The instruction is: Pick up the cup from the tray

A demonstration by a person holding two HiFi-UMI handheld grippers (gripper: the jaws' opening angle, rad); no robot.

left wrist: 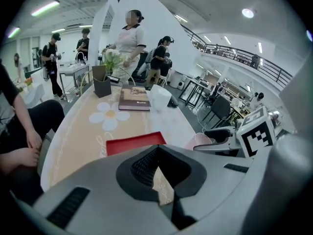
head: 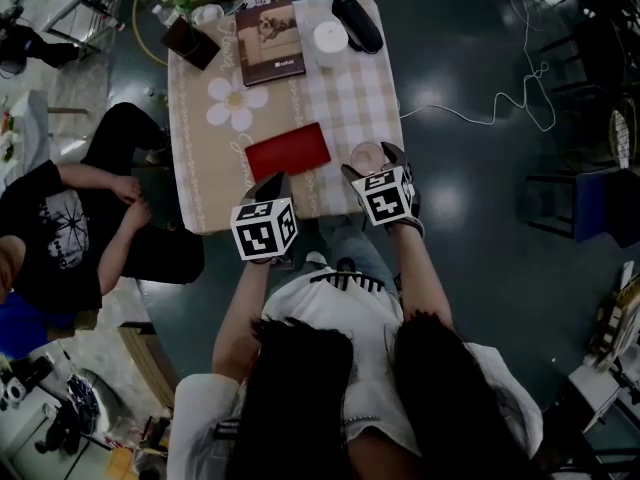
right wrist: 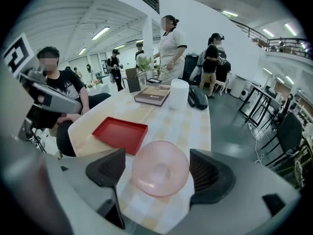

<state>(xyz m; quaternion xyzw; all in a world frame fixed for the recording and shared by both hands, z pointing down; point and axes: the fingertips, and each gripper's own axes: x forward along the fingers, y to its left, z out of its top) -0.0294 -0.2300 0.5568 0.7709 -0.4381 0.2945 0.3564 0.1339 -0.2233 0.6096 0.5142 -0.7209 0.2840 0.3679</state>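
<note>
An empty red tray (head: 287, 151) lies near the front of the table, also seen in the right gripper view as the tray (right wrist: 120, 133). To the tray's right, off it and close to the table's front edge, is a pink translucent cup (head: 365, 154). My right gripper (head: 373, 160) straddles the cup. In the right gripper view the cup (right wrist: 160, 168) sits between the wide-apart pads, with a thin gap on the left side. My left gripper (head: 272, 180) hovers at the tray's front edge, jaws closed together and empty (left wrist: 156, 150).
Farther back on the table are a brown book (head: 270, 43), a white cylinder (head: 330, 38), a black object (head: 357, 23) and a dark holder (head: 190, 43) with flowers. A seated person (head: 60, 218) is at the table's left side. Several people stand beyond the far end.
</note>
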